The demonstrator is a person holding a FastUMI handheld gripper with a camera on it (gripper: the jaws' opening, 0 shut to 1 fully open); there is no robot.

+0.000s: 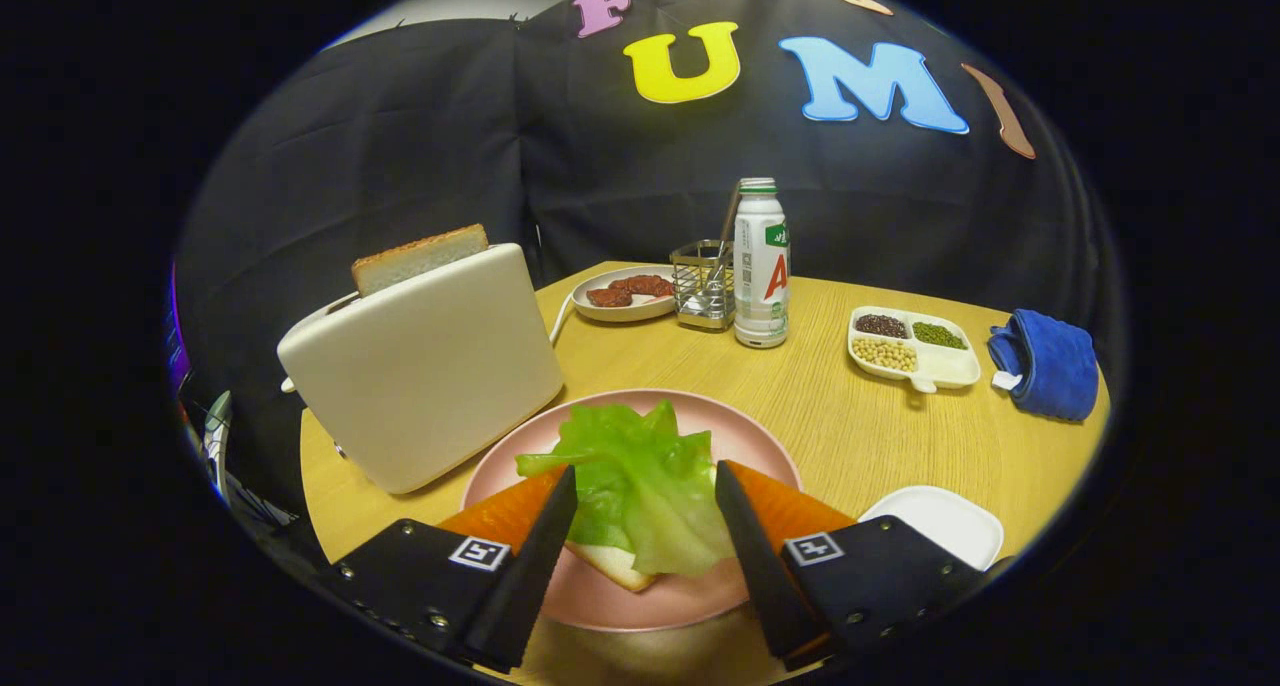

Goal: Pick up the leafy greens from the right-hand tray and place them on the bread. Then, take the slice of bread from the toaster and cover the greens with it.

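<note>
Green leafy lettuce [640, 476] lies on a slice of bread [615, 569], whose corner peeks out below it, on a pink plate [762, 436]. My gripper [646, 469] is open. Its two fingers stand either side of the lettuce, close above the plate, and the leaf spreads across the gap between them. To the left of the plate stands a cream toaster [425, 366] with a slice of toasted bread [420, 256] sticking up out of its slot. A white tray [935, 521] sits to the right of the plate, beside my right finger.
Beyond the plate on the round wooden table stand a white bottle [762, 266], a metal wire holder [703, 284] and a small plate of reddish meat [625, 294]. A divided dish of beans [912, 346] and a blue cloth [1045, 361] lie at the far right.
</note>
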